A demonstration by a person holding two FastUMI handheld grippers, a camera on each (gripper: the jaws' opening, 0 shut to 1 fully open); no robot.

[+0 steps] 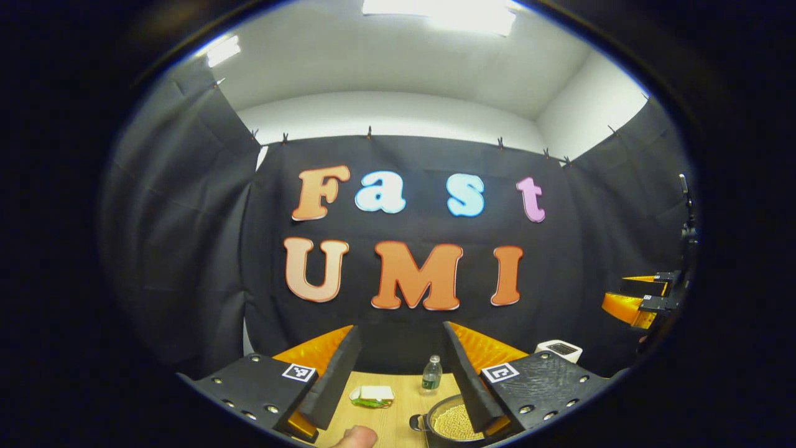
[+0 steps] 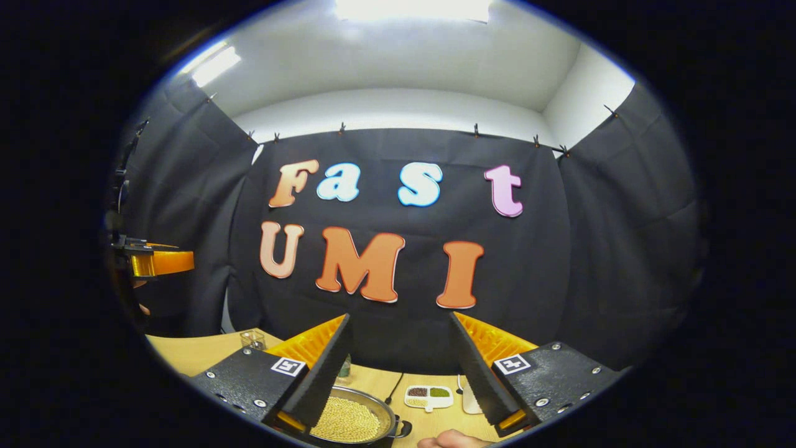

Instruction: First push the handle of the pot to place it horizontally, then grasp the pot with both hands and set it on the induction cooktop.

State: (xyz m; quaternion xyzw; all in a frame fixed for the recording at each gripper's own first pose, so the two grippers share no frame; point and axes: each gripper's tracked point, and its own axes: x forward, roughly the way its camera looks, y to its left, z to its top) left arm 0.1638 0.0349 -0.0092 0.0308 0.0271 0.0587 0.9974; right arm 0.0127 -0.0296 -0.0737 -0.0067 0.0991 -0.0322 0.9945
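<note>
Low on the wooden table (image 2: 186,351), the pot (image 2: 348,422) of pale grains is waiting untouched. Both the left gripper (image 1: 398,373) and the right gripper (image 2: 401,367) are hovering high with fingers spread (nothing between them), so pushing and lifting are both remaining.

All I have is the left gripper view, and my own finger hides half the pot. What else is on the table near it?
Observer: In the right gripper view, a small divided dish with three fillings lies on the table, just right of the pot.
Operator: Anything between them?
Observer: Yes, a black cable runs across the table between the pot and the dish.
Operator: And further out?
Observer: A clear glass stands on the table, well to the left of the pot in that view.
</note>
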